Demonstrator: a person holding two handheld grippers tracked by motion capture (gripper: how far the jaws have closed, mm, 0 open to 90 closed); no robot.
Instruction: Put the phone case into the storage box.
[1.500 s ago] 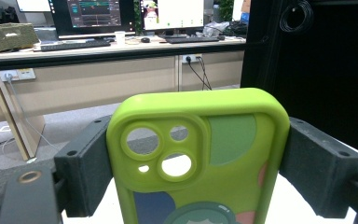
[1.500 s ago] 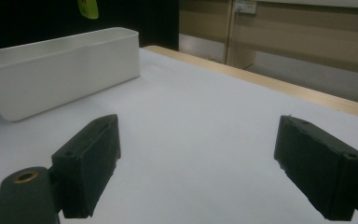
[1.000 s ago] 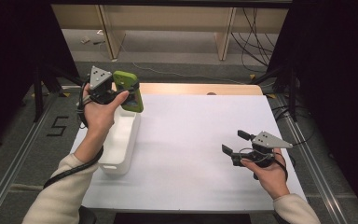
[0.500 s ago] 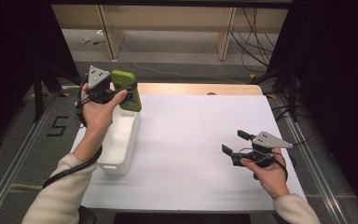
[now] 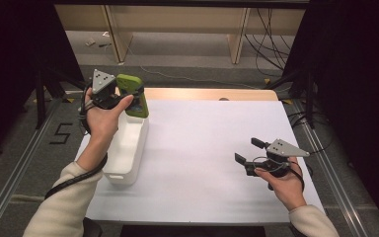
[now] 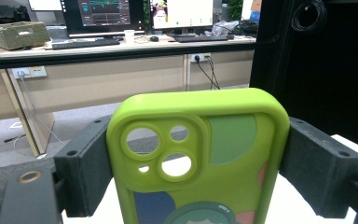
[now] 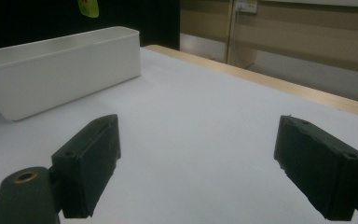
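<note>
A lime-green phone case (image 5: 133, 95) with camera cut-outs and coloured patches is held upright above the far end of a white bin (image 5: 126, 148). My left gripper (image 5: 121, 98) is shut on it; in the left gripper view both jaws press the sides of the phone case (image 6: 200, 158). My right gripper (image 5: 249, 152) rests low over the white table (image 5: 202, 143) at the right, open, with nothing between its jaws. In the right gripper view the white bin (image 7: 60, 70) lies ahead to the left and a corner of the phone case (image 7: 88, 7) hangs above it.
A wooden strip (image 5: 207, 94) runs along the table's far edge. Black frame posts and dark curtains stand on both sides. Desks with monitors (image 6: 102, 11) lie beyond the table. Cables (image 5: 266, 29) trail on the floor behind.
The left gripper with the phone case has drifted slightly away and up above the bin's far end. The right gripper has stayed put.
</note>
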